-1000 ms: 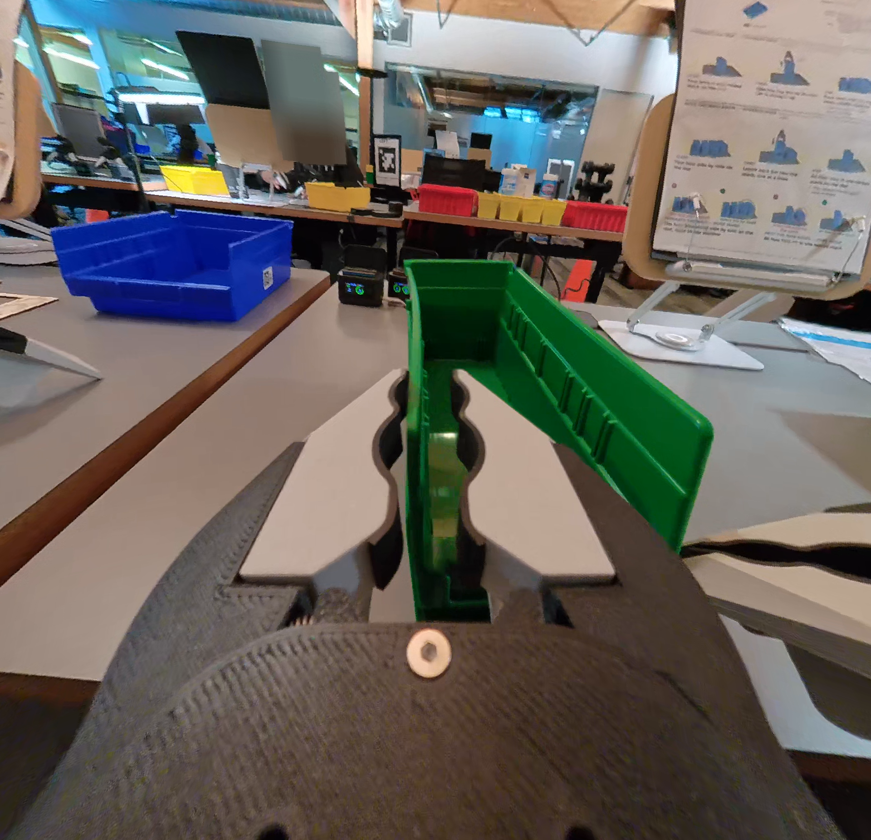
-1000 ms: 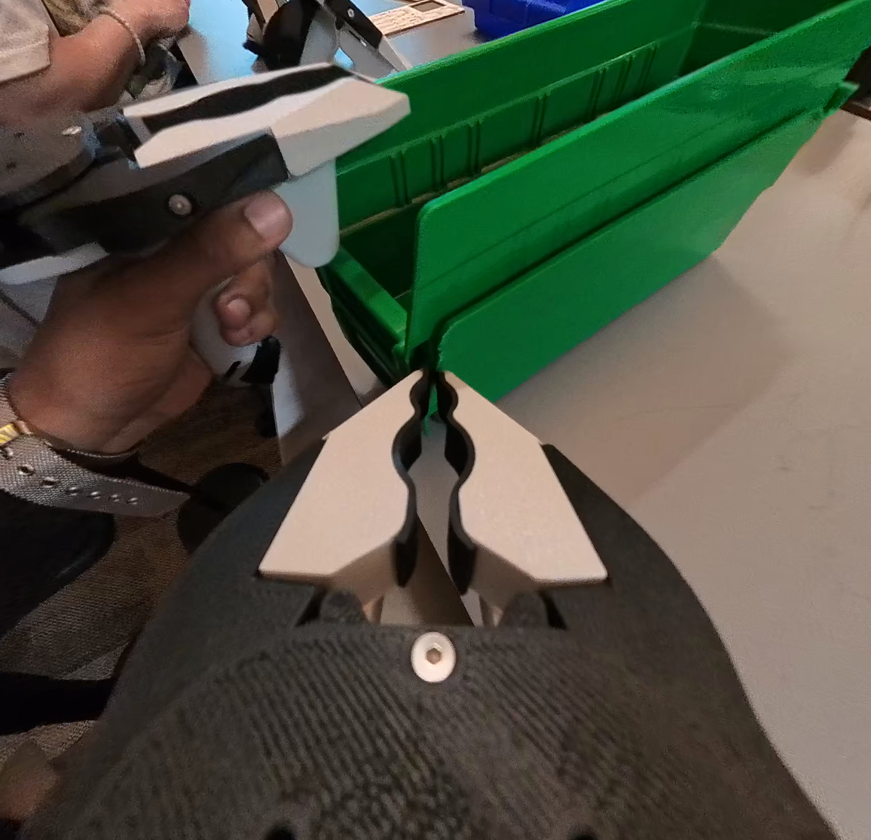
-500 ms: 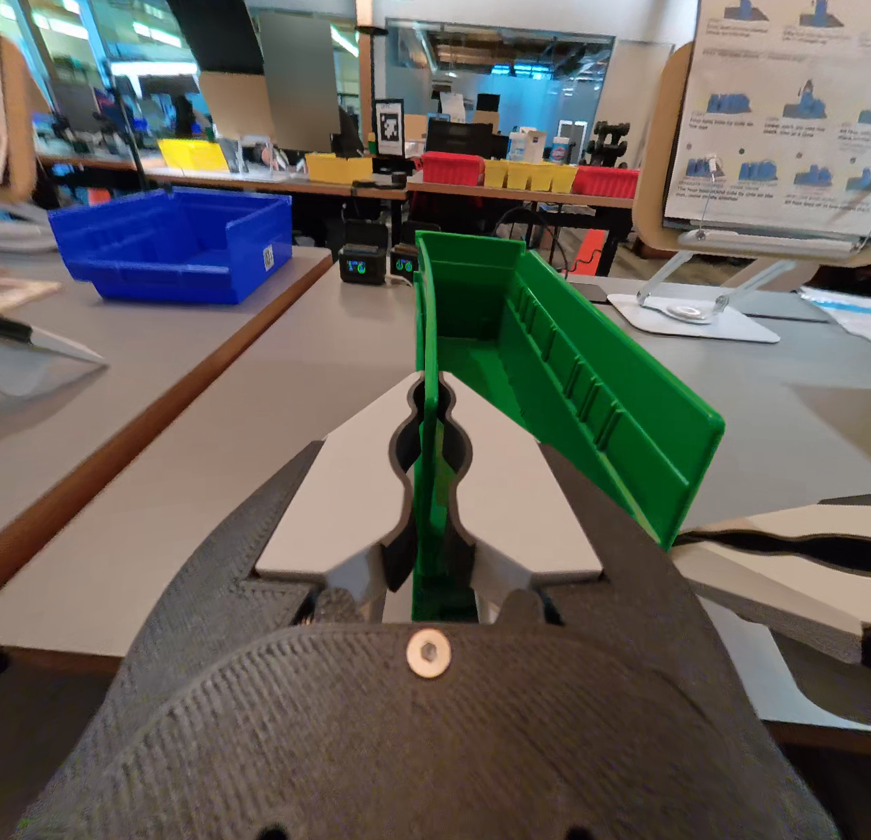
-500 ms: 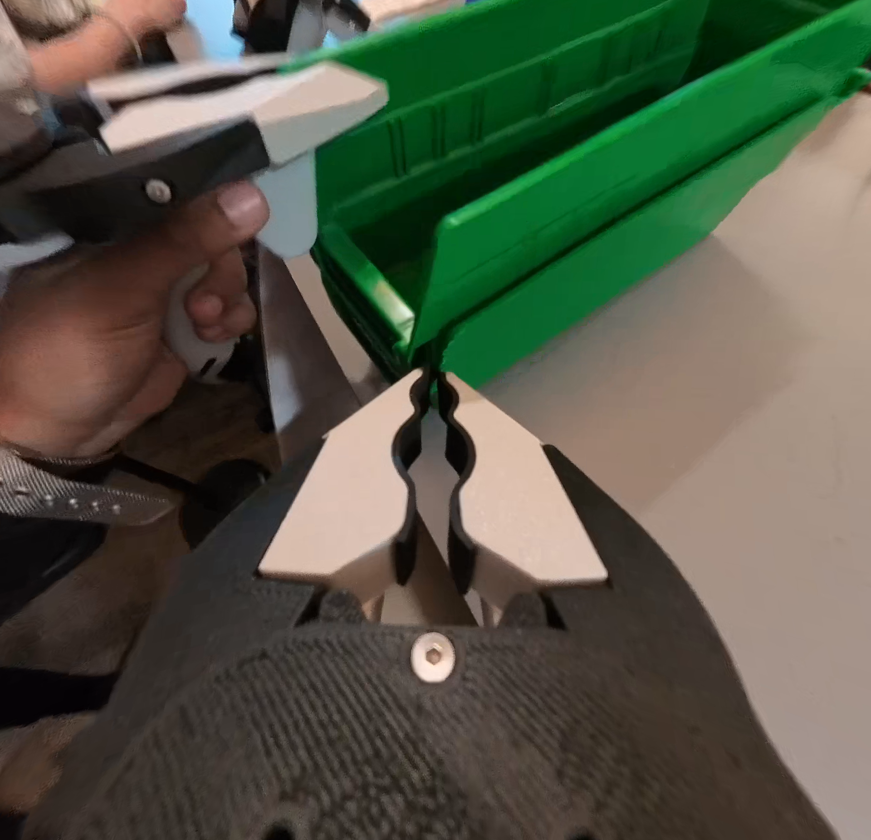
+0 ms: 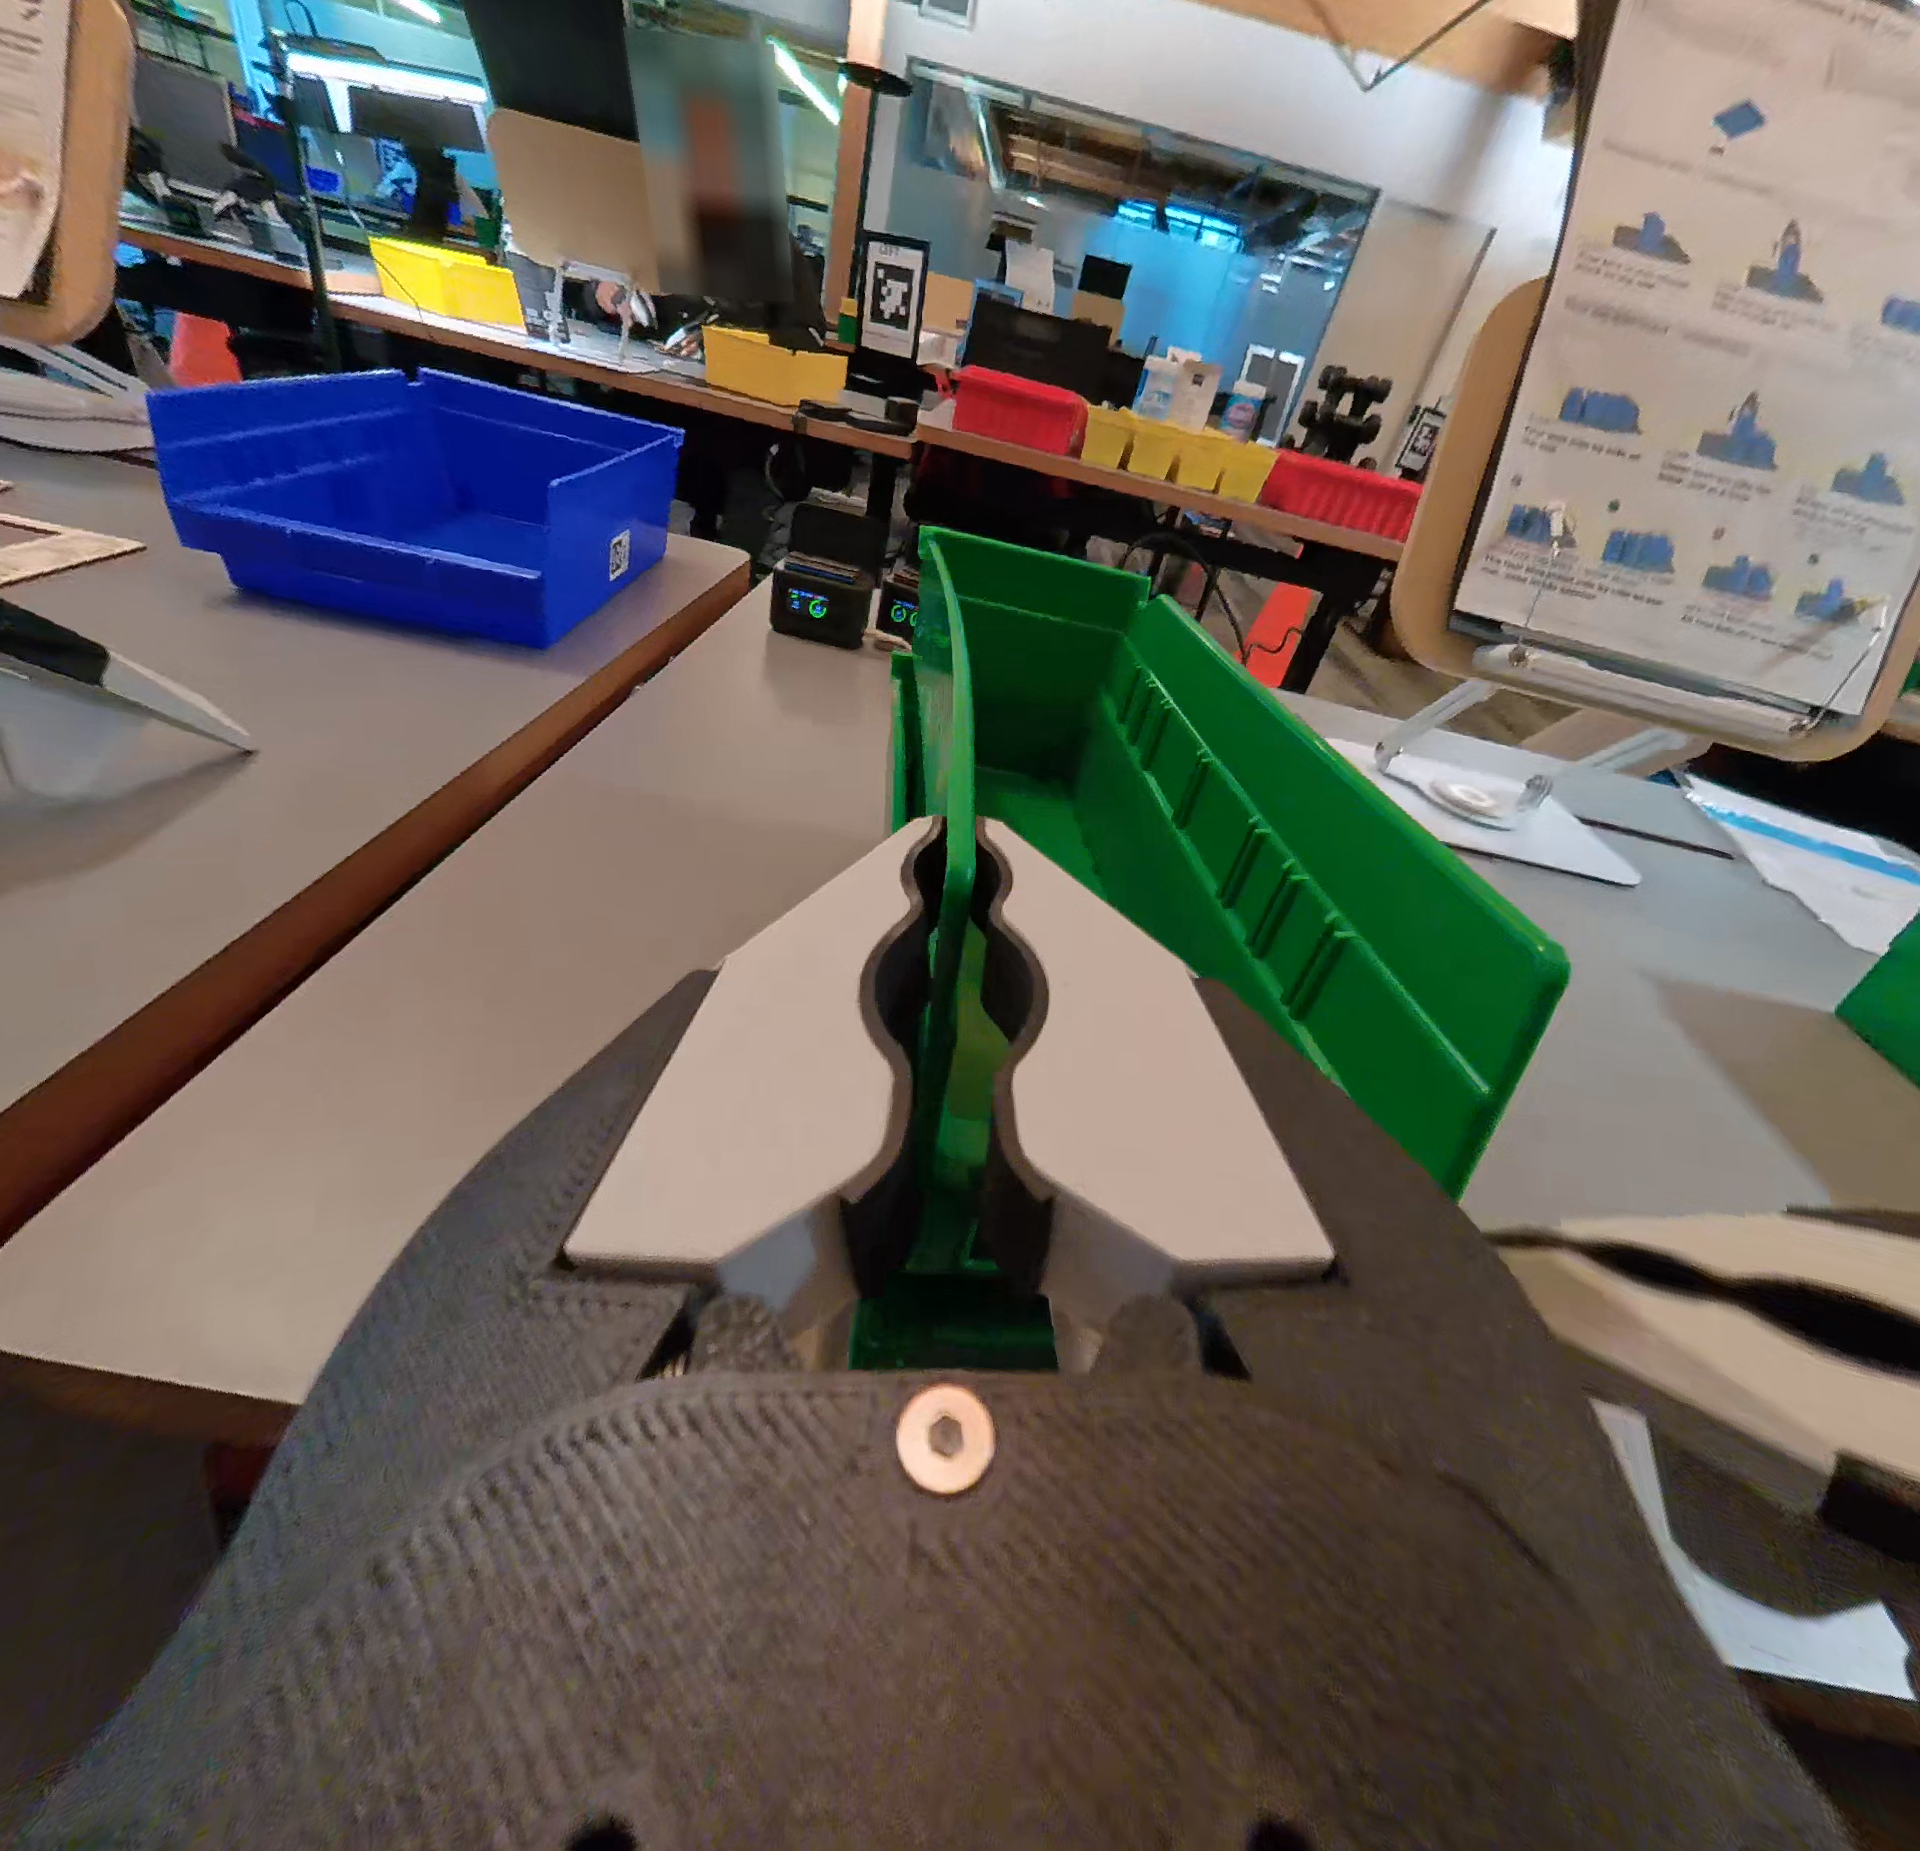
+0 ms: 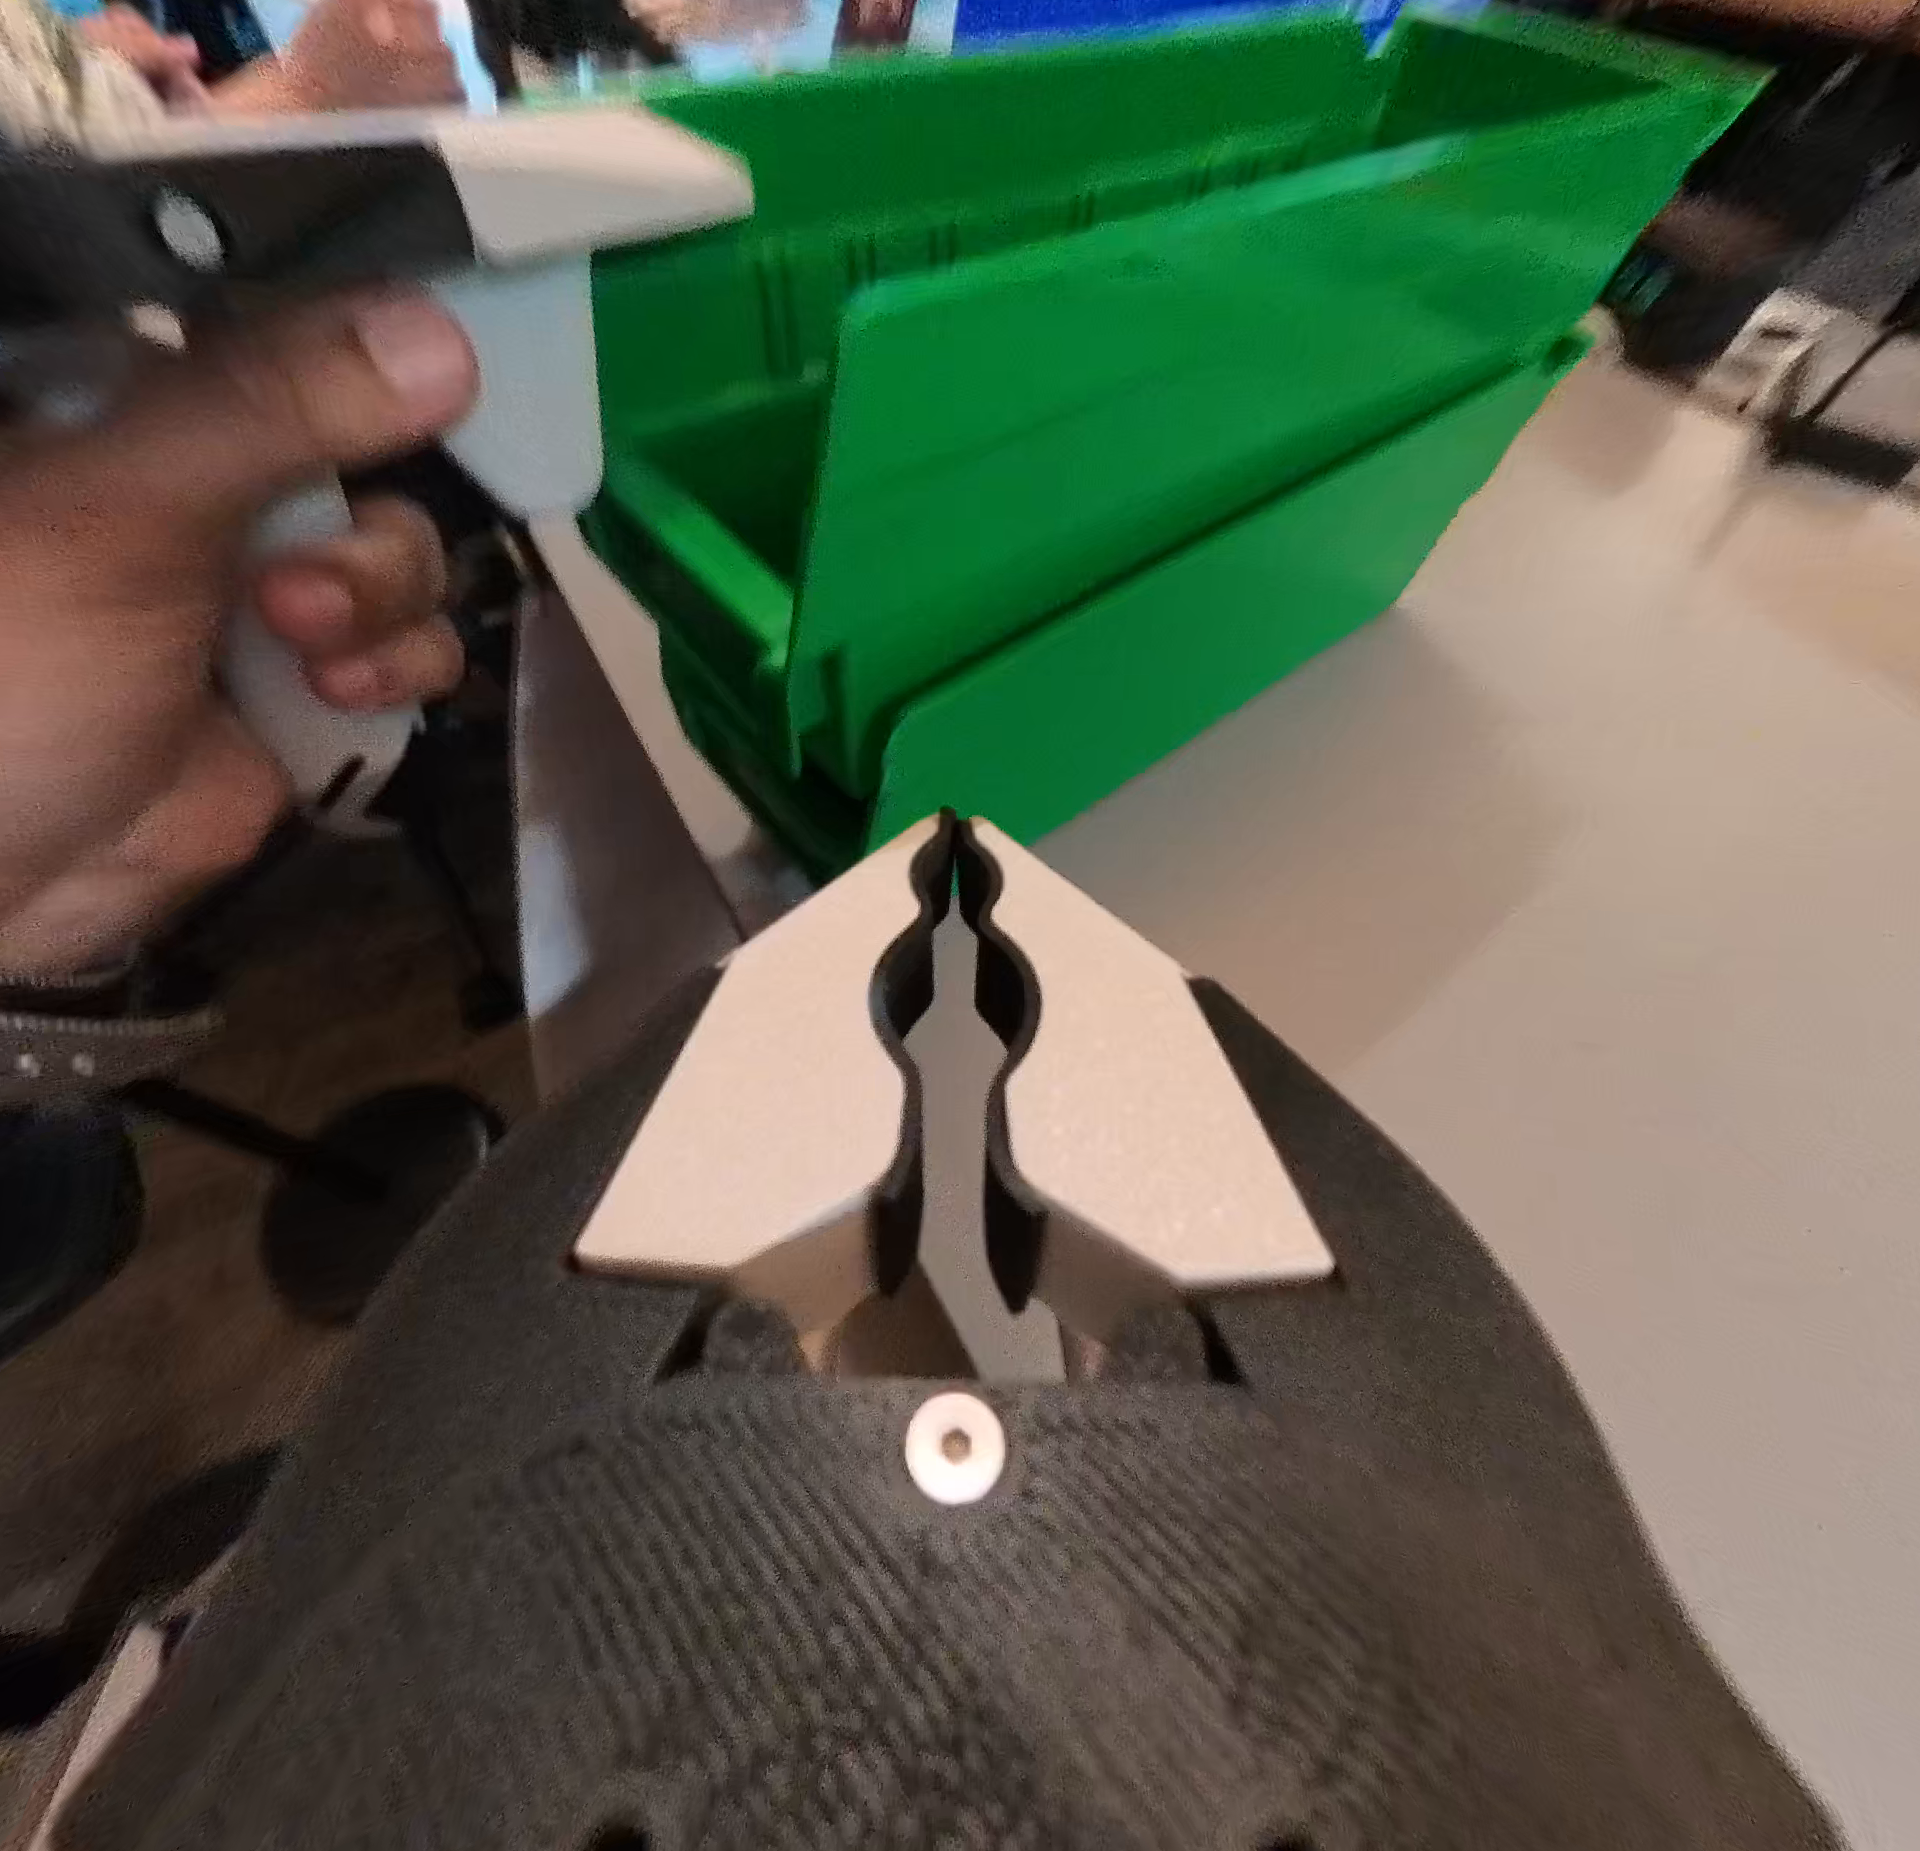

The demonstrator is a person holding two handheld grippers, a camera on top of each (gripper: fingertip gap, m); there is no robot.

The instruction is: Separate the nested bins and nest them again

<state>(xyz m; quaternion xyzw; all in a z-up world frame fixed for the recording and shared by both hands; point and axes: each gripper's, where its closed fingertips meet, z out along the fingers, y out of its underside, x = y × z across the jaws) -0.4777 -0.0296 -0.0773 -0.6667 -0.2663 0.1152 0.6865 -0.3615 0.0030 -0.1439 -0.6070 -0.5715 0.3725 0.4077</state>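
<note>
The work happens on a smooth grey table (image 5: 623, 928) with a brown edge, in a large workshop with wooden ceiling beams. Ahead and to the left of the left claw (image 5: 958, 845) a blue bin (image 5: 416, 502) sits on a neighbouring table. Far ahead, long benches carry yellow bins (image 5: 774, 362) and red bins (image 5: 1018, 414). Ahead to the right, a printed instruction sheet (image 5: 1745, 347) leans on a stand.

The left claw is pinching the near left wall of the upper green bin (image 5: 1299, 897), the thin wall running between its fingers and away straight ahead. That bin is tilted up out of the lower green bin (image 6: 1195, 679), which rests on the table beneath it; a strip of the lower bin's wall shows just left of the gripped one. In the right wrist view, which is blurred, the right claw (image 6: 951, 830) has its tips pressed together just at the near corner of the lower bin; whether anything is caught between them cannot be told. Up and to the left of it, a person's hand (image 6: 156, 575) holds the other claw's pale handle.

Both bins are glossy green moulded plastic, long and narrow, with ribbed slots along the inner walls. The claw fingers are matt grey wedges with wavy black inner pads, set in ridged black printed bodies with a silver screw.
</note>
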